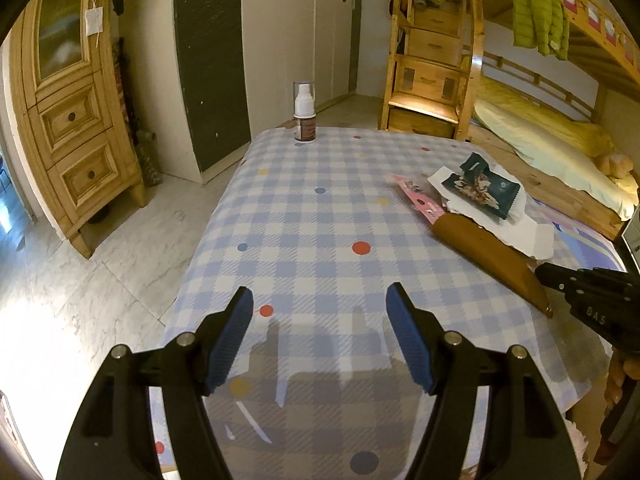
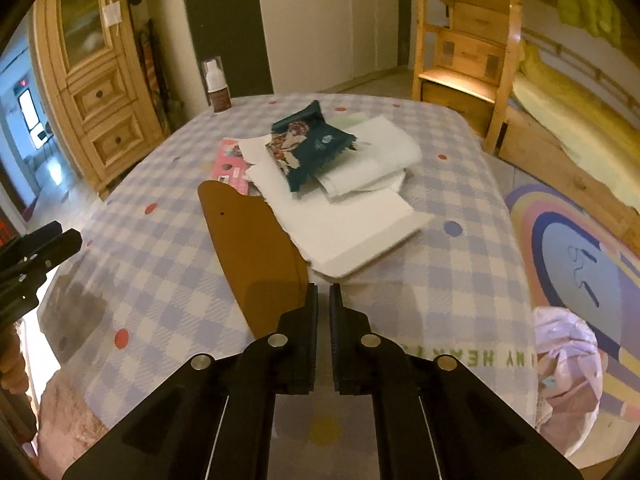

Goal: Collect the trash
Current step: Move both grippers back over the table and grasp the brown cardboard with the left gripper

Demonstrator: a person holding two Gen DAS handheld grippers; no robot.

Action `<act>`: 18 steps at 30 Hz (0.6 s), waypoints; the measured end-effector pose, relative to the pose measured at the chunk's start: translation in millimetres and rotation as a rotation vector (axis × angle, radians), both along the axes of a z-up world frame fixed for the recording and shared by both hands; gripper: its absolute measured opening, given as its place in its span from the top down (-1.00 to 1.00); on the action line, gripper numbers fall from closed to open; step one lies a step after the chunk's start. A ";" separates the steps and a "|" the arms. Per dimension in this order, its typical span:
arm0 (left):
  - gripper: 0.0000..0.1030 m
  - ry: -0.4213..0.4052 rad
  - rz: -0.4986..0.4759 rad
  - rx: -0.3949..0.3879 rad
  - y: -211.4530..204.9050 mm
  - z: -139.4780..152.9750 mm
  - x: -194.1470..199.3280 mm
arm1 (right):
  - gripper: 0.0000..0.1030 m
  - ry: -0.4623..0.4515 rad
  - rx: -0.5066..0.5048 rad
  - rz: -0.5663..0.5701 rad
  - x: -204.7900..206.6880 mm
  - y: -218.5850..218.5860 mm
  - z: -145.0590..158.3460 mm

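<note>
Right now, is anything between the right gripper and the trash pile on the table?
Nothing visible blocks it. The right gripper, jaws nearly shut and empty, sits at the near edge of the pile: the brown paper piece just left of its tips, white paper directly ahead, the dark snack wrapper on top further back.

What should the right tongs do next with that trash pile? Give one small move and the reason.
Probably open the right tongs and ease forward onto the near edge of the white paper. They are shut with nothing between them, just short of the pile, beside the brown card. The left tongs are open over bare cloth.
</note>
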State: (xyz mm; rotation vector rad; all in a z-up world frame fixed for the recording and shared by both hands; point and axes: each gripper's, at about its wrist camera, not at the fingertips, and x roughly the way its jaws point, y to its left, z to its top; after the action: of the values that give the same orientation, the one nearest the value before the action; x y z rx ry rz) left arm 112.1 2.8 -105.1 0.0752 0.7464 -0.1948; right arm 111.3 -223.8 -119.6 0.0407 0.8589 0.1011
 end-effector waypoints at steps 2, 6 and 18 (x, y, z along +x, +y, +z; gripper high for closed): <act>-0.30 0.000 0.004 0.000 1.6 -0.3 1.1 | 0.89 -0.005 -0.006 0.041 0.0 16.0 -0.6; -0.30 0.001 0.013 0.005 4.9 -0.3 0.9 | 0.89 -0.013 -0.013 0.124 0.3 44.6 -0.8; -0.45 -0.003 -0.073 0.011 -31.2 1.5 -0.9 | 0.85 -0.122 0.009 0.036 -17.5 10.3 45.6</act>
State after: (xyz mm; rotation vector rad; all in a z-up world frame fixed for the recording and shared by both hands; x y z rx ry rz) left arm 111.1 -28.4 -103.6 0.1138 0.7424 -0.2603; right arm 93.8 -213.5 -74.1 0.0268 0.7375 0.1400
